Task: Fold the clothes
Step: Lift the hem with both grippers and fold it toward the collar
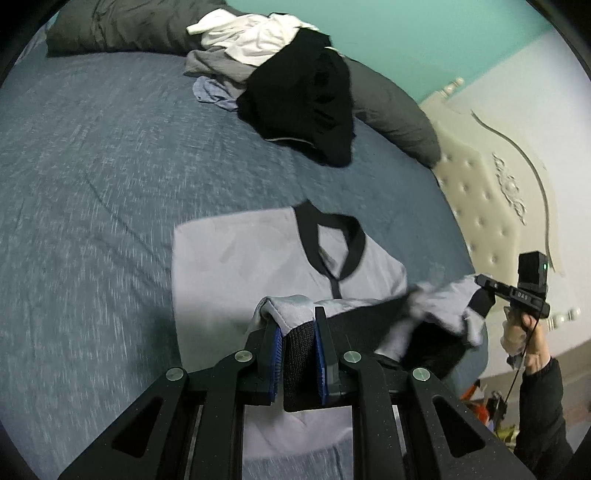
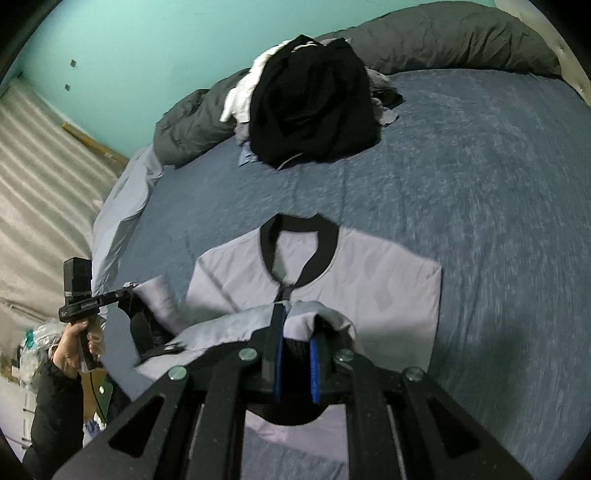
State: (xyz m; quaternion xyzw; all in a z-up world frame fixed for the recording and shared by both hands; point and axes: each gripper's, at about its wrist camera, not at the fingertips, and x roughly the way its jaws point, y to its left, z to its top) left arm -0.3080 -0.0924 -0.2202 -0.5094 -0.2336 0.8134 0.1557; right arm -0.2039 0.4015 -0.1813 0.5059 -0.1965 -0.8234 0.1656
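Observation:
A pale grey jacket (image 1: 240, 258) (image 2: 369, 280) with a black collar (image 1: 314, 236) lies front-up on the blue bedspread (image 1: 92, 166). Its lower part is lifted and doubled toward the collar. My left gripper (image 1: 297, 321) is shut on the black ribbed hem and grey fabric at one corner. In the left wrist view my right gripper (image 1: 480, 282) clamps the other end of the raised hem, held by a hand (image 1: 524, 332). The right wrist view shows my right gripper (image 2: 298, 325) shut on the hem, and my left gripper (image 2: 127, 293) pinching the fabric at the left.
A heap of black, white and grey clothes (image 1: 295, 92) (image 2: 314, 103) lies farther up the bed against a rolled dark grey duvet (image 1: 129, 26) (image 2: 443, 40). A cream tufted headboard (image 1: 480, 184) stands at the right. Clutter sits on the floor beside the bed (image 2: 37, 350).

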